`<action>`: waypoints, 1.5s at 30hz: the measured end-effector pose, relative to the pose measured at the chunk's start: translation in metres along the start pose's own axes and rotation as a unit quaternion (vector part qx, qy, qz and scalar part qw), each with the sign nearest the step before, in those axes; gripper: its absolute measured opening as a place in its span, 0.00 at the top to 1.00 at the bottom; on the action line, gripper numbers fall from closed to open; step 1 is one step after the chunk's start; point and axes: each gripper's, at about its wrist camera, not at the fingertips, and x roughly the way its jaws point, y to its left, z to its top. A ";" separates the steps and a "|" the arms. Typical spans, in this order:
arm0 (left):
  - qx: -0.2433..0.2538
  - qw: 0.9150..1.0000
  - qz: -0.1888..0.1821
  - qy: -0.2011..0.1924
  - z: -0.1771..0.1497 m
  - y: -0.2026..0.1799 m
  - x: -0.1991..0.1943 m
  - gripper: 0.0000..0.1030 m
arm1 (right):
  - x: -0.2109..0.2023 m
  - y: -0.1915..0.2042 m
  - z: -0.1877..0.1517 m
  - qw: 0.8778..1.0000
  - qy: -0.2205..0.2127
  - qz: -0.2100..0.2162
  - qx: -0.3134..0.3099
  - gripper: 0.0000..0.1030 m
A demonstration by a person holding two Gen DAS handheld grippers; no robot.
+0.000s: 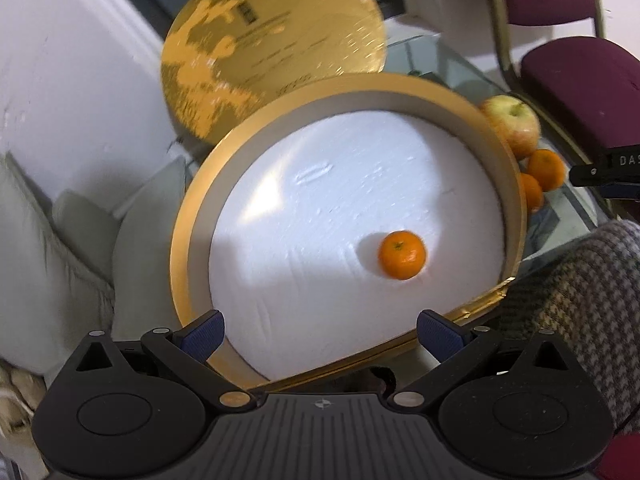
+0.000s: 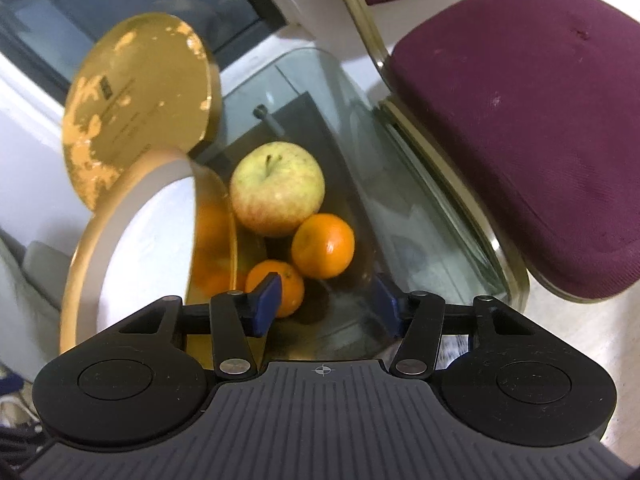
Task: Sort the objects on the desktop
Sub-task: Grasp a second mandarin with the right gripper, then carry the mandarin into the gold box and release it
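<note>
I've got the round gold box (image 1: 192, 216) on the glass table (image 2: 420, 216), white foam liner inside, one tangerine (image 1: 401, 255) sitting in it toward the right. Its gold lid (image 1: 272, 44) stands tilted behind. Just outside the box wall: an apple (image 2: 277, 188), yellow-green with red blush, touching two more tangerines (image 2: 323, 245). My left gripper (image 1: 318, 330) jaws spread wide, empty; right gripper (image 2: 326, 306) also spread, nearest tangerine (image 2: 289, 288) by its left finger
</note>
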 end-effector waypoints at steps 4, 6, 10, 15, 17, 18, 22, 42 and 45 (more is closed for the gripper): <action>-0.015 1.000 -0.004 0.013 0.003 0.009 0.011 0.01 | 0.017 0.001 0.012 1.000 0.003 0.000 0.014 0.44; -0.016 1.000 -0.007 0.016 0.004 0.010 0.016 0.01 | 0.026 0.002 0.016 1.000 0.006 -0.004 0.013 0.44; -0.017 1.000 -0.014 0.021 0.004 0.012 0.022 0.01 | 0.041 0.003 0.022 1.000 0.015 -0.012 0.015 0.44; -0.025 0.999 -0.016 0.029 0.005 0.017 0.028 0.01 | 0.052 0.006 0.026 0.999 0.027 -0.015 0.010 0.44; -0.027 0.999 -0.016 0.031 0.005 0.018 0.029 0.01 | 0.054 0.007 0.026 0.999 0.030 -0.015 0.008 0.44; -0.027 0.999 -0.017 0.031 0.005 0.018 0.029 0.01 | 0.056 0.007 0.026 0.999 0.032 -0.014 0.007 0.46; -0.028 0.999 -0.018 0.031 0.004 0.019 0.028 0.01 | 0.058 0.009 0.025 0.999 0.036 -0.015 -0.002 0.54; -0.120 0.992 -0.015 -0.025 -0.026 0.069 -0.007 0.01 | -0.053 0.071 0.014 0.997 -0.054 0.003 -0.059 0.55; -0.168 0.985 0.000 -0.032 -0.035 0.097 -0.009 0.01 | -0.057 0.109 0.008 0.993 -0.048 0.029 -0.104 0.54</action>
